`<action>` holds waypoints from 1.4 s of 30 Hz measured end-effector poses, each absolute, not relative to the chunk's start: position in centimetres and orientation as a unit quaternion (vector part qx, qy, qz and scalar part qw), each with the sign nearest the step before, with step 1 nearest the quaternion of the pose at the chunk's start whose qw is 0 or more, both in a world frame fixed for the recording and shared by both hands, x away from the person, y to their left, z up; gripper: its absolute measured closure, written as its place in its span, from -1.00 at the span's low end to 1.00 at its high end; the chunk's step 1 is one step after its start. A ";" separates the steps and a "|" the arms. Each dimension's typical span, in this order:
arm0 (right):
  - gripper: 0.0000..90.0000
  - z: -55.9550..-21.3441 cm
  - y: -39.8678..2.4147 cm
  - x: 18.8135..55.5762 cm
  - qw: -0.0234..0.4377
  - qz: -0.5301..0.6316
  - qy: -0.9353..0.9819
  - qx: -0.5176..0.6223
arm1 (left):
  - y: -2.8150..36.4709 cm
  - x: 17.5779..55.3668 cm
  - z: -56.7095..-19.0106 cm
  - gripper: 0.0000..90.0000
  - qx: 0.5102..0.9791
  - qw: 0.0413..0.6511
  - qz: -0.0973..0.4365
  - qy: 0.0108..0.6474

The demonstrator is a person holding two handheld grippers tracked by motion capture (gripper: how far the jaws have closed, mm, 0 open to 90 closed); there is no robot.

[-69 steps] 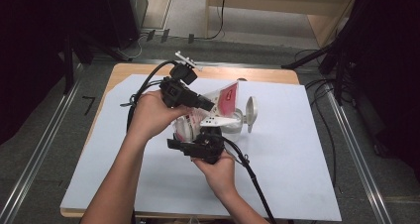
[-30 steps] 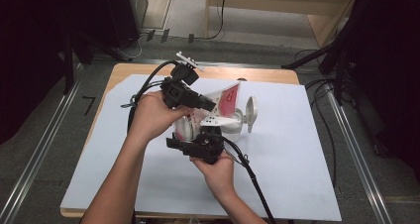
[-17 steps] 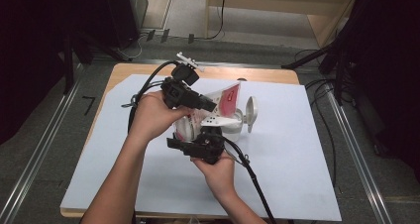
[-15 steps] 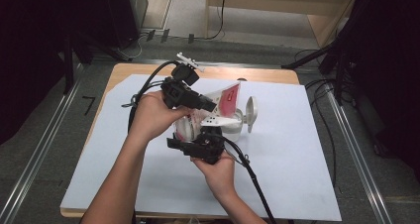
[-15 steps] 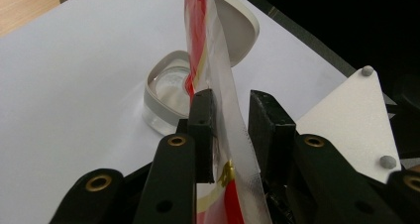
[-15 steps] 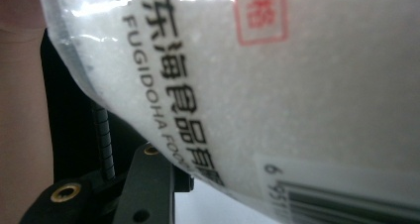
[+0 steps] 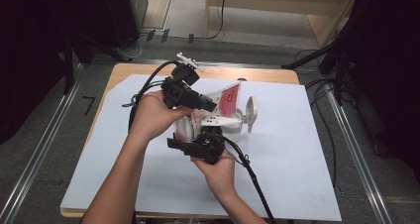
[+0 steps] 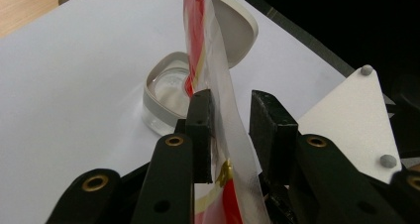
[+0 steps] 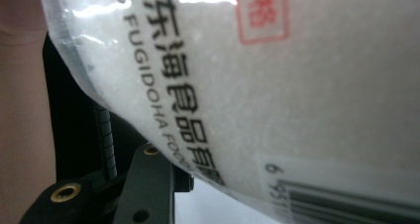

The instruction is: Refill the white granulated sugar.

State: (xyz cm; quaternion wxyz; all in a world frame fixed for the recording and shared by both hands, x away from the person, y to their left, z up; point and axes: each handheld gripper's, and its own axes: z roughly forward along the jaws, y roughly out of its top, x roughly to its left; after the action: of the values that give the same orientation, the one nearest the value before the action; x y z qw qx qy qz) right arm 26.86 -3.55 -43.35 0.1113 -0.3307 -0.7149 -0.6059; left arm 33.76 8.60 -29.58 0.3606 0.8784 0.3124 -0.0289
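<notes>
The left gripper [image 8: 230,130] is straddling the red-and-clear bag [image 8: 218,75] with jaws slightly apart, right above the open white container [image 7: 233,127] at table centre, while the right gripper [image 7: 205,143], at six o'clock, is seemingly pinching its lower end.

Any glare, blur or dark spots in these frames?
High view: evenly lit, surroundings dark, white sheet bright. Left gripper view: jaws near and soft, bag film shiny, container sharper. Right gripper view: bag pressed close, glare streaks along the top, print slightly blurred.
</notes>
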 end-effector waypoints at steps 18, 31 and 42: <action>0.38 -43.1 -3.4 26.4 0.075 -0.594 -0.735 -0.318 | 8.5 33.7 -29.5 0.63 0.876 0.363 -0.025 0.317; 0.38 -42.8 -3.5 26.3 0.088 -0.603 -0.724 -0.323 | 8.3 33.4 -29.3 0.59 0.875 0.366 -0.021 0.317; 0.39 -42.7 -3.4 26.4 0.095 -0.610 -0.715 -0.329 | 8.3 33.5 -29.3 0.54 0.872 0.372 -0.022 0.318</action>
State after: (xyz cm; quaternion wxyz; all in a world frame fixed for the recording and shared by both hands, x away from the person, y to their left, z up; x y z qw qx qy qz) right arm 26.43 -3.42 -42.72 0.0945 -0.3286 -0.7146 -0.6103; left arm 33.52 8.33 -29.34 0.3725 0.8717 0.3178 -0.0215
